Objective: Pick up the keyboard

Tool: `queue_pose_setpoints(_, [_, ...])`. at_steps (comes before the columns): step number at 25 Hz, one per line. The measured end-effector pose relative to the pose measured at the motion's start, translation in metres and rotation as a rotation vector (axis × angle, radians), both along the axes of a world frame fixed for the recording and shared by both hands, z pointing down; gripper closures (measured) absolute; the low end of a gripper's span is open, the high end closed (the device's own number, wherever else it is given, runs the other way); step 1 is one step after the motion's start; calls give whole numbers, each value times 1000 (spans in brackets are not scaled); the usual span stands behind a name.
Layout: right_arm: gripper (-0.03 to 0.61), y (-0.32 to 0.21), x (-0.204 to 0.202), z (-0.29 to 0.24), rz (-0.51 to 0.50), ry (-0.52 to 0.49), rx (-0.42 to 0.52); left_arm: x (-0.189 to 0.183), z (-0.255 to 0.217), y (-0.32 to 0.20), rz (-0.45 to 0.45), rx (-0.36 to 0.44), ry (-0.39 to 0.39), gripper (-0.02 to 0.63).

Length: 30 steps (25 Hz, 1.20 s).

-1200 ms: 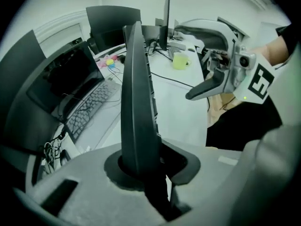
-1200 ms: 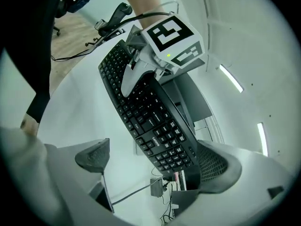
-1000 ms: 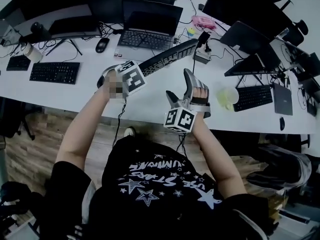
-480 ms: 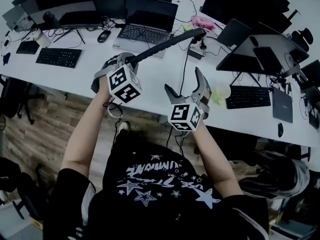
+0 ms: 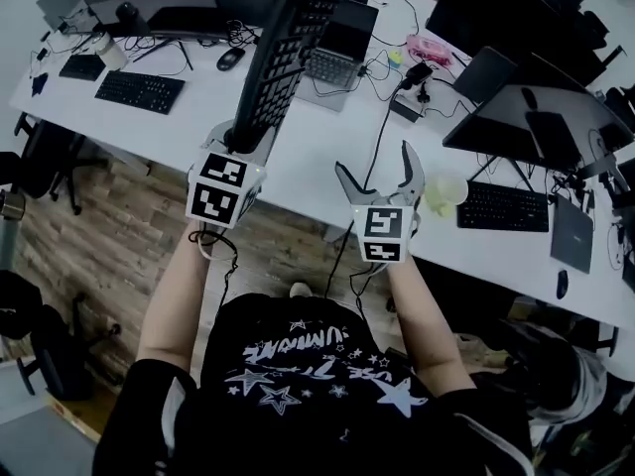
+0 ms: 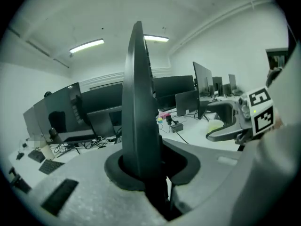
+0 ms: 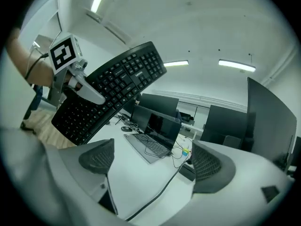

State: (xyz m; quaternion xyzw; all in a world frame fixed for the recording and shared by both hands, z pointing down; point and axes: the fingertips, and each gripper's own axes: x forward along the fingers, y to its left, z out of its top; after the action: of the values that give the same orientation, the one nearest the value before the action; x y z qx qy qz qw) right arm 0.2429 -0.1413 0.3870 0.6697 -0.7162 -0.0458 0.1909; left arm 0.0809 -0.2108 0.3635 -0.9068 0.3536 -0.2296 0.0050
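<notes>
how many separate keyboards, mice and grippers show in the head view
keyboards: 4, the held keyboard plus three on the desk
mice: 2
grippers: 2, left gripper and right gripper
total: 8

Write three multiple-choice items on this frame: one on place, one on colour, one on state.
1. The left gripper's keyboard is: A flat on the desk; B raised over the desk, near upright; C on the floor.
2. That keyboard is: A white; B black; C red.
3. The right gripper's jaws are: A open, empty; B shut on a mouse; C shut on the keyboard.
Key: 1 B, it stands clear above the desk; 2 B, keys and case are black; 3 A, the pads stand apart with nothing between them.
</notes>
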Motion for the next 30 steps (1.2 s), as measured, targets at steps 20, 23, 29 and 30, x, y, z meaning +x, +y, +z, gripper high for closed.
queue_pose_setpoints(20, [571,47,-133,12,-117,-41,-35,-188,41,133,-257,-112,182,526])
queue_pose_setpoints(23, [571,70,-155,9,-147,-61,-44,-213,41,160,-295,-117,211,526])
queue_pose_setpoints(29, [571,113,-190,5,-184,-87,-55,-255,41,215,-334,-102,238,526])
queue_pose_setpoints(30, [571,116,-192,4,-187,-93,-57,-257,40,221,-340,-99,236,526])
